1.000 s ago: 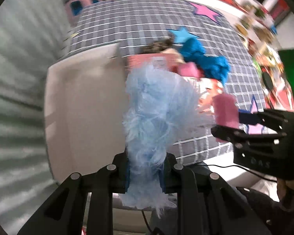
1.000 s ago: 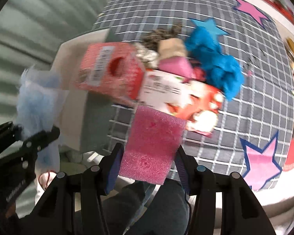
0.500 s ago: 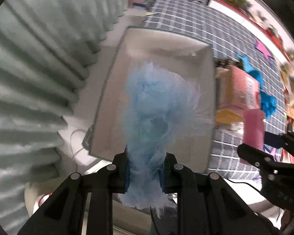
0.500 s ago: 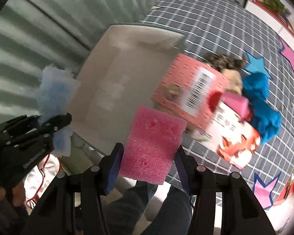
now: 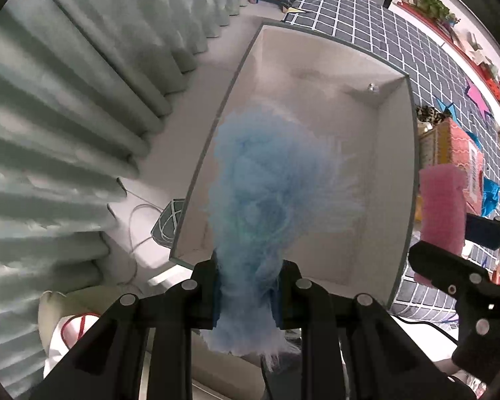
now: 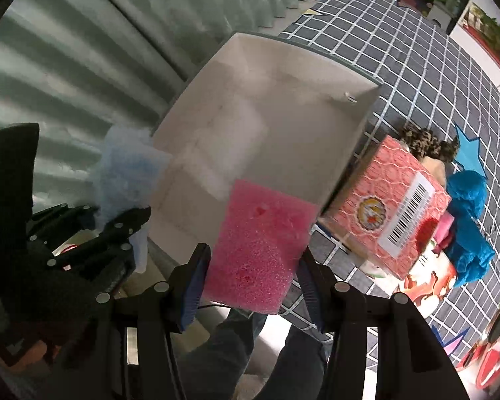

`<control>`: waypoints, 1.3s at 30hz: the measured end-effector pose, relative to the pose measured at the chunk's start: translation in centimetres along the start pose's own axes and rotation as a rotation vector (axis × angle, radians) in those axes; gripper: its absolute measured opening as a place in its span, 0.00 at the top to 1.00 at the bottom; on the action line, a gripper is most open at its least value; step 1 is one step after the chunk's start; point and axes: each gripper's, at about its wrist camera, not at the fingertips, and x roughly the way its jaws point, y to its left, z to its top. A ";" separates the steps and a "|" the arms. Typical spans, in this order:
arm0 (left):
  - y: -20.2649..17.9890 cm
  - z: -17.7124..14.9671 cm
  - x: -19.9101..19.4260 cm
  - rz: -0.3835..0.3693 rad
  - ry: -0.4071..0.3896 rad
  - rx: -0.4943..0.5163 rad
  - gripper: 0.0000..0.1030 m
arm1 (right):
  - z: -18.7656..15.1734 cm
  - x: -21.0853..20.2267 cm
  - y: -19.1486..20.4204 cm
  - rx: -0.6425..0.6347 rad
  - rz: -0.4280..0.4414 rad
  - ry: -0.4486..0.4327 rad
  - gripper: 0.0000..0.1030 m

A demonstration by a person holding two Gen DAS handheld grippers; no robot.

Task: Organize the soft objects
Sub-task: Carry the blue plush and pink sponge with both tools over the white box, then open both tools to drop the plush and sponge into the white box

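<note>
Bedspread [image 6: 416,76] of dark grey cloth gridded in white, spread flat under everything. Open white box [image 5: 396,166], rectangular, smooth-walled, standing on it beside pale pleated curtains [image 5: 66,116]. Fluffy pale-blue tuft [image 5: 266,200], wispy and fibrous, clamped in the left gripper [image 5: 248,295], hanging above the box's inside. Pink foam sponge [image 6: 260,246], porous rectangular slab, pinched between the right gripper [image 6: 253,286] fingers over the box's near edge.
</note>
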 end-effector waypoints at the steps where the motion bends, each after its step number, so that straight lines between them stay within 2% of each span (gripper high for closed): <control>1: -0.1 0.1 0.0 0.000 0.001 -0.002 0.76 | 0.1 0.1 0.1 -0.005 -0.002 0.002 0.48; 33: -1.0 0.6 1.5 0.001 0.029 -0.014 0.76 | 0.3 2.1 0.2 -0.018 0.007 0.044 0.48; 37: -0.9 0.7 1.7 -0.012 0.026 -0.016 0.74 | 0.3 2.5 0.2 -0.017 0.009 0.048 0.48; 39: -0.9 0.8 1.7 -0.013 0.018 -0.019 0.68 | 0.2 2.5 0.1 -0.013 0.017 0.050 0.48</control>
